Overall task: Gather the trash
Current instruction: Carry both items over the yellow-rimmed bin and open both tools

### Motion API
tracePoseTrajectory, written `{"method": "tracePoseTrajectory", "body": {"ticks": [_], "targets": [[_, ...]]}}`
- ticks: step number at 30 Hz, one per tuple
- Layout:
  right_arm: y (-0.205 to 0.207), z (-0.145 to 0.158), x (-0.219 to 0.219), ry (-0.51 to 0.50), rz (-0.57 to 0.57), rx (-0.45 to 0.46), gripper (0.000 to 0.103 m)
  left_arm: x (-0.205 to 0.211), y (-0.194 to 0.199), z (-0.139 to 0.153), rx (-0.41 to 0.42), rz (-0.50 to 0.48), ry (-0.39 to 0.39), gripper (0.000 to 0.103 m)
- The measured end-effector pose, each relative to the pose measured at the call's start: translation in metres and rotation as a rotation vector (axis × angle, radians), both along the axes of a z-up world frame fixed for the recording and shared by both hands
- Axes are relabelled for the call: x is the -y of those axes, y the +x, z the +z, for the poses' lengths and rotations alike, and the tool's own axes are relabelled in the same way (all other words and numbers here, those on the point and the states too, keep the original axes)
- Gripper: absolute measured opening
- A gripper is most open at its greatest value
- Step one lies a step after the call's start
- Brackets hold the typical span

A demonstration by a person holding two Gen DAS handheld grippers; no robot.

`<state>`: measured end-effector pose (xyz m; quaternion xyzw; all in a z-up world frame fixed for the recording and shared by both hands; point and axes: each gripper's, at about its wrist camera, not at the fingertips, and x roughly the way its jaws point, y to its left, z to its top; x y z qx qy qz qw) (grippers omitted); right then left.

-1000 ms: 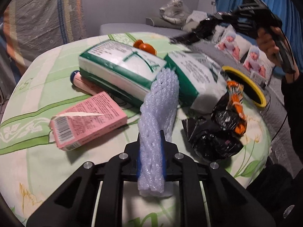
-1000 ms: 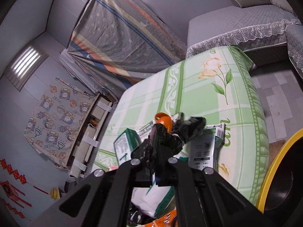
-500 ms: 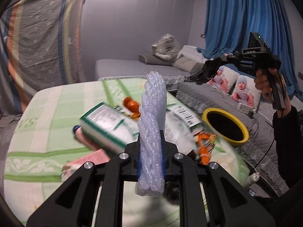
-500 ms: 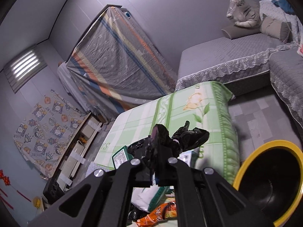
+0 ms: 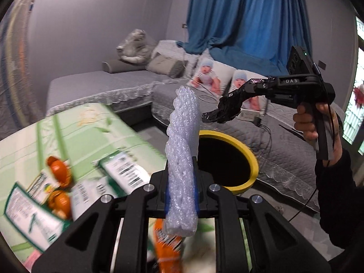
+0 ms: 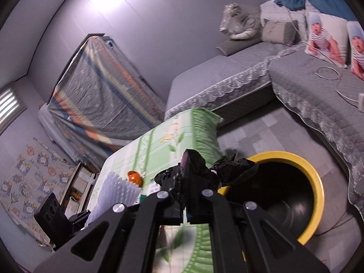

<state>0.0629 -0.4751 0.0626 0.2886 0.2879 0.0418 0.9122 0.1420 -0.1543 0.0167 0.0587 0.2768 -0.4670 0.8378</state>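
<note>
A: Where is the foam net (image 5: 183,159), and how does it point?

B: It stands between the pads of the left gripper (image 5: 182,195), which is clamped on its lower part. Its long axis runs near upright, the top leaning slightly left, the free end well above the fingers.

A: And the bin (image 5: 248,157)?

B: Its yellow rim lies just beyond and to the right of the net, mouth open upward, on the floor beside the table (image 5: 68,127).

A: The other hand?

B: The right gripper (image 6: 193,182) is closed on a crumpled black bag (image 6: 232,167), whose loose end points toward the bin's mouth. By my judgement the right hand is nearer the bin.
</note>
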Motion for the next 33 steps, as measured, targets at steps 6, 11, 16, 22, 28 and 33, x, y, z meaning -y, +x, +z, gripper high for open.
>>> {"method": "tracePoseTrajectory", "body": {"ticks": [6, 11, 16, 22, 28, 33], "targets": [[-0.01, -0.031, 0.037, 0.026, -0.078, -0.051, 0.001, 0.075, 0.016, -0.019, -0.053, -0.098, 0.036, 0.013], [-0.012, -0.063, 0.066, 0.075, -0.136, -0.098, 0.001, 0.122, 0.025, -0.036, -0.107, -0.135, 0.067, 0.013], [-0.007, -0.091, 0.083, 0.124, -0.171, -0.151, 0.001, 0.156, 0.033, -0.047, -0.174, -0.127, 0.09, 0.013], [-0.005, -0.109, 0.096, 0.137, -0.226, -0.18, 0.001, 0.187, 0.045, -0.062, -0.232, -0.109, 0.126, 0.014], [-0.001, -0.119, 0.109, 0.162, -0.244, -0.203, 0.001, 0.208, 0.054, -0.075, -0.269, -0.105, 0.148, 0.014], [-0.002, -0.124, 0.113, 0.167, -0.252, -0.214, 0.002, 0.211, 0.055, -0.073, -0.275, -0.093, 0.118, 0.033]]}}
